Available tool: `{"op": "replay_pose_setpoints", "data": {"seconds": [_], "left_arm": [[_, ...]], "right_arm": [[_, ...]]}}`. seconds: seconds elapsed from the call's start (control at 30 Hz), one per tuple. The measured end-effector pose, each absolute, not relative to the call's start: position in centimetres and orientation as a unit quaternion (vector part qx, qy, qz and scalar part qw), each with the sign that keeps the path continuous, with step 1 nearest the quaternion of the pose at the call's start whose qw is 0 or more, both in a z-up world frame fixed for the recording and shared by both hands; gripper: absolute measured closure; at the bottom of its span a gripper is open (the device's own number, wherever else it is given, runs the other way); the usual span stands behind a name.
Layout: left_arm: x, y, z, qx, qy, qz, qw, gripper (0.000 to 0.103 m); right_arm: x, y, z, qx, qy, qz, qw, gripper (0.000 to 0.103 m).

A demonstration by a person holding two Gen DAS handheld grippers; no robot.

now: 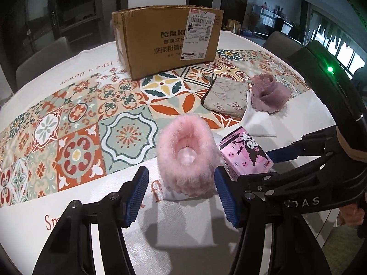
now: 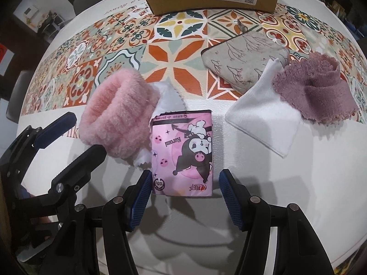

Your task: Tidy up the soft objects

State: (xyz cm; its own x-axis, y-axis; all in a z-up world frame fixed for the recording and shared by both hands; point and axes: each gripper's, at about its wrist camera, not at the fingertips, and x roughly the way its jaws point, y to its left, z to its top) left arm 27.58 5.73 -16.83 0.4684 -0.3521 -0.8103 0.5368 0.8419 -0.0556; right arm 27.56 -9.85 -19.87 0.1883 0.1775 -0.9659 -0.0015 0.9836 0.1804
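A fluffy pink band [image 1: 187, 155] lies on a white cloth near the table's front. My left gripper [image 1: 181, 194] is open, its blue pads on either side of the band's near end; the left pad stands clear of the fluff. In the right wrist view the band [image 2: 119, 116] sits left of a pink cartoon tissue pack [image 2: 183, 151]. My right gripper [image 2: 185, 190] is open around the pack's near end, with small gaps at both pads. The left gripper [image 2: 87, 133] shows at the left there, and the right gripper [image 1: 263, 167] at the right in the left wrist view.
A cardboard box [image 1: 167, 39] stands at the back on the patterned tablecloth [image 1: 75, 119]. A beige pouch [image 2: 243, 61], a mauve fuzzy cloth [image 2: 314, 89] and a folded white cloth [image 2: 263, 119] lie to the right. Dark chairs ring the round table.
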Motion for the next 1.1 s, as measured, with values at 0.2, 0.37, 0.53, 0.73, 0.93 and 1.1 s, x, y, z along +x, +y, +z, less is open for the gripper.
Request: {"op": "replay_pose_setpoints", "data": {"seconds": [0.2, 0.37, 0.53, 0.73, 0.93, 1.1], "left_arm": [[28.0, 4.9, -17.1, 0.101, 0.448, -0.267, 0.847, 0.045], [28.2, 4.4, -17.3, 0.099, 0.449, -0.264, 0.848, 0.046], [28.4, 4.1, -17.6, 0.102, 0.451, -0.254, 0.849, 0.062], [28.5, 4.0, -17.3, 0.092, 0.454, -0.237, 0.854, 0.076], [27.8, 3.9, -16.2, 0.080, 0.447, -0.219, 0.864, 0.077], [27.1, 3.7, -14.6, 0.076, 0.428, -0.201, 0.878, 0.078]], "right_arm": [[27.6, -10.7, -20.0, 0.077, 0.632, 0.051, 0.769, 0.044], [27.5, -11.6, -20.1, 0.085, 0.628, 0.048, 0.772, 0.045], [27.5, -11.8, -19.9, 0.087, 0.622, 0.050, 0.777, 0.046], [27.4, -11.7, -19.4, 0.085, 0.617, 0.061, 0.780, 0.047], [27.2, -12.0, -18.1, 0.085, 0.602, 0.067, 0.791, 0.047], [27.0, -12.6, -17.0, 0.087, 0.587, 0.072, 0.802, 0.048]]}}
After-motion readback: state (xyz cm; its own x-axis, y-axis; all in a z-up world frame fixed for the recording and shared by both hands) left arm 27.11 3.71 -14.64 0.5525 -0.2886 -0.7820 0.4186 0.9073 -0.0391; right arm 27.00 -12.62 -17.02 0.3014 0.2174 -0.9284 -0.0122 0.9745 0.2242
